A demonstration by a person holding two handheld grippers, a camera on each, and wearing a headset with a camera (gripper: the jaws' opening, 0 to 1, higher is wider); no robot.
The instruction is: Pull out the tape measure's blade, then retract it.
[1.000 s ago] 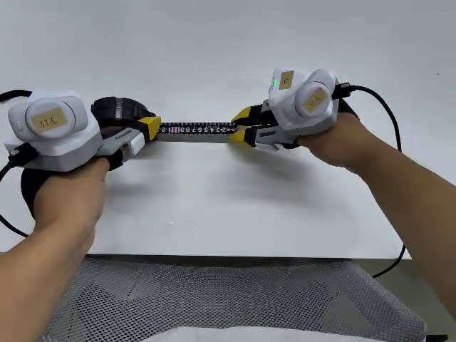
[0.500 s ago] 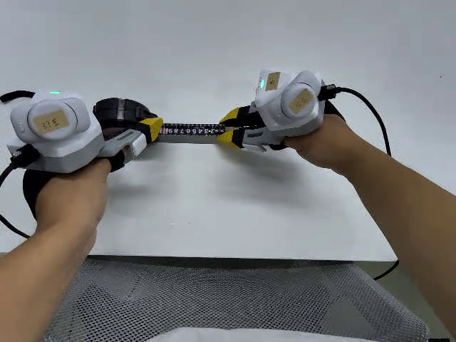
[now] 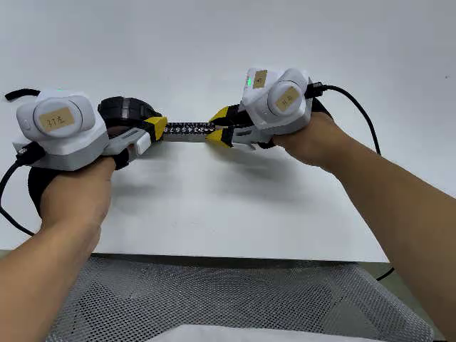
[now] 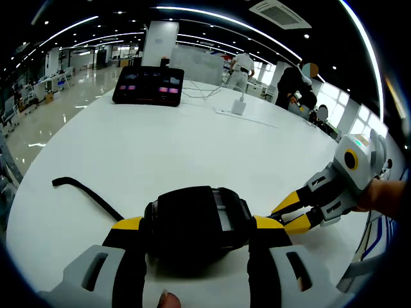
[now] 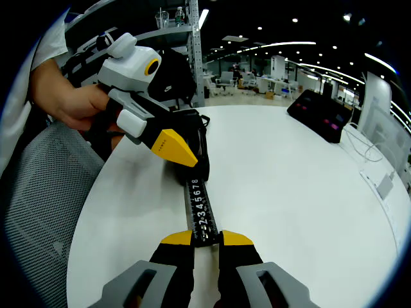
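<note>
The black tape measure case (image 4: 196,221) sits between the yellow-tipped jaws of my left gripper (image 4: 198,224), which is shut on it; in the head view the tape measure case (image 3: 127,112) is at the left. A short length of black numbered blade (image 3: 187,130) runs right from the case to my right gripper (image 3: 217,127), shut on the blade's end. In the right gripper view the blade (image 5: 200,212) leads from my right gripper (image 5: 207,239) up to the case (image 5: 191,142) held by the left gripper (image 5: 170,146).
White tabletop (image 3: 235,206) with a grey mesh chair back (image 3: 214,299) below its near edge. A black strap (image 4: 83,191) lies left of the case. A dark device (image 4: 149,85) and small white items (image 4: 239,106) sit far back. A black cable (image 3: 353,107) trails from the right gripper.
My right gripper has moved left toward the case with the blade's end, and the exposed blade has grown shorter. The left gripper keeps holding the case.
</note>
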